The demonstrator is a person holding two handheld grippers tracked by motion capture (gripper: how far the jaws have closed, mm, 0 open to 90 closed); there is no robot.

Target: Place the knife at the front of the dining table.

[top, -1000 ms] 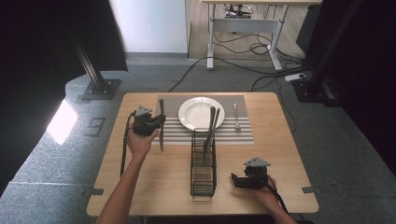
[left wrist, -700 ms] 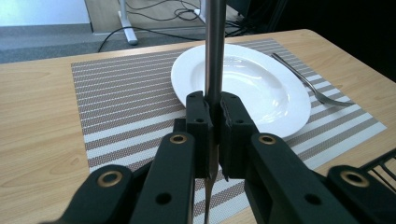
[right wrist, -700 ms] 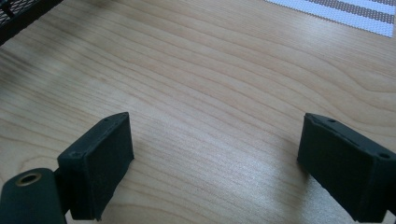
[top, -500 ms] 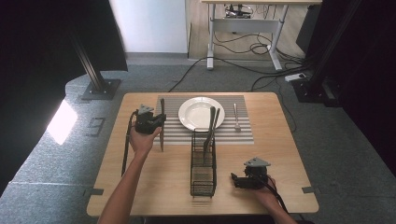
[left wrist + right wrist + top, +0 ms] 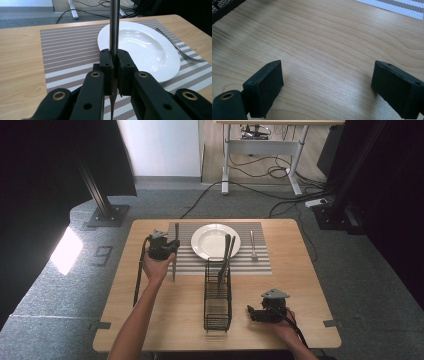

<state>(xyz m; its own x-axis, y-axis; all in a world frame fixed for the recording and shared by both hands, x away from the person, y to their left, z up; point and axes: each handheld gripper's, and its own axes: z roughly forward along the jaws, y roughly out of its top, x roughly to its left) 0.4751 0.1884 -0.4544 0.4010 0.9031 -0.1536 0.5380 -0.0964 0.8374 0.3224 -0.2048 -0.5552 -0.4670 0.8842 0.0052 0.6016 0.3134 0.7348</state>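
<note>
We clamp the knife (image 5: 114, 30) upright in our left tool (image 5: 114, 75) to lay it at the plate's (image 5: 140, 47) nine o'clock, while our right tool (image 5: 327, 82) rests wide open.

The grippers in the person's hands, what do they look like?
Both are black. The left gripper has two chunky jaws with square pads and round brass-coloured rivets on its linkage arms. The right gripper has flat, dark rectangular pads, and in the high view a grey three-cornered plate sits on top. A black cable trails from the left one. The forearms are bare, with no sleeves.
</note>
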